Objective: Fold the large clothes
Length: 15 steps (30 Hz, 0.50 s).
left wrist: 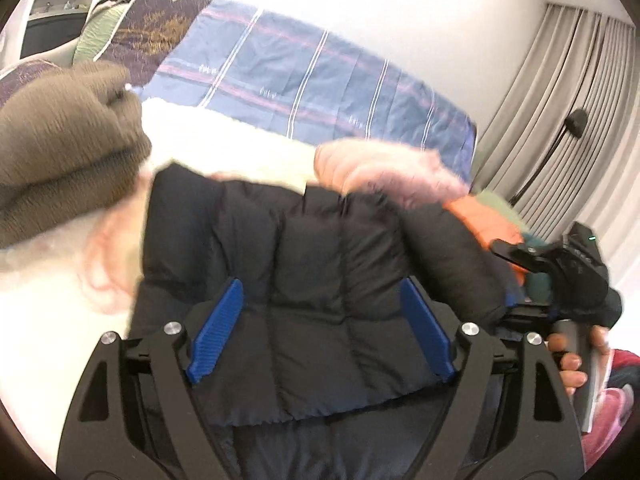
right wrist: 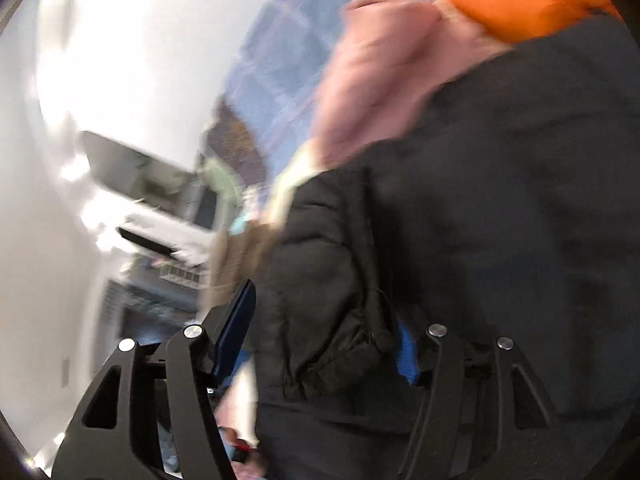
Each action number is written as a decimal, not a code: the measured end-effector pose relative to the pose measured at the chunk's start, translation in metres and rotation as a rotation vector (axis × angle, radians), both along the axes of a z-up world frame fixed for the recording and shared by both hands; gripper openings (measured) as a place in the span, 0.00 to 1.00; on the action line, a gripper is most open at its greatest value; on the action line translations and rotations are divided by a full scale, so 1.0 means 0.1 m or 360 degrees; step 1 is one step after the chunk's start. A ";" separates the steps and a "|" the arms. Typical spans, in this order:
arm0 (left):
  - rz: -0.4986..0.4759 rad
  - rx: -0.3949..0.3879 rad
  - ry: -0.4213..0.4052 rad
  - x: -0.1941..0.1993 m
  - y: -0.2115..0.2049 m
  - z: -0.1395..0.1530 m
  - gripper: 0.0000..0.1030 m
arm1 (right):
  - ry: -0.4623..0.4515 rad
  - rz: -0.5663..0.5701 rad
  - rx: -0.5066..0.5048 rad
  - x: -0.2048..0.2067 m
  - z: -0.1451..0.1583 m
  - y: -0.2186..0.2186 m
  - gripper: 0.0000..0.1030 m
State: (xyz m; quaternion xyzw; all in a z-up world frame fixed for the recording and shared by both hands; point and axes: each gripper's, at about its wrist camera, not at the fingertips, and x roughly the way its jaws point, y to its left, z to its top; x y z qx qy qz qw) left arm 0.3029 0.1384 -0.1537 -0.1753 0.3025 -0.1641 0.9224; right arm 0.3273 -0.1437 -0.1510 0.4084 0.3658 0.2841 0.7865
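A black quilted puffer jacket [left wrist: 304, 264] fills the middle of the left wrist view, its hem lying between my left gripper's [left wrist: 320, 328] blue pads [left wrist: 218, 332], which stand wide apart. The jacket also fills the right half of the blurred right wrist view [right wrist: 480, 220]. My right gripper [right wrist: 324, 336] has a bunched fold of the jacket between its blue pads [right wrist: 236, 328], which are still apart. The right gripper's body [left wrist: 568, 276] and the hand holding it show at the right of the left wrist view.
A brown knit garment [left wrist: 60, 160] lies at the left on a white fluffy one [left wrist: 224, 148]. Pink [left wrist: 392, 172] and orange [left wrist: 492, 220] clothes lie behind the jacket. A blue plaid bedcover [left wrist: 312, 76] is beyond, curtains [left wrist: 568, 120] at right.
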 end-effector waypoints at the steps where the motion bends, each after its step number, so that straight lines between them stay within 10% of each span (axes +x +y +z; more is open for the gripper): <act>1: 0.0005 0.0004 -0.0027 -0.03 0.03 0.06 0.82 | -0.0118 0.0123 0.0016 -0.05 0.12 0.16 0.61; 6: 0.0054 0.0060 -0.0084 -0.13 0.24 0.18 0.86 | -0.0396 0.0470 -0.0251 -0.33 0.40 0.66 0.61; 15: -0.0077 -0.0047 0.0173 0.18 0.13 -0.13 0.85 | -0.0295 0.0103 -0.0696 -0.55 0.21 0.17 0.61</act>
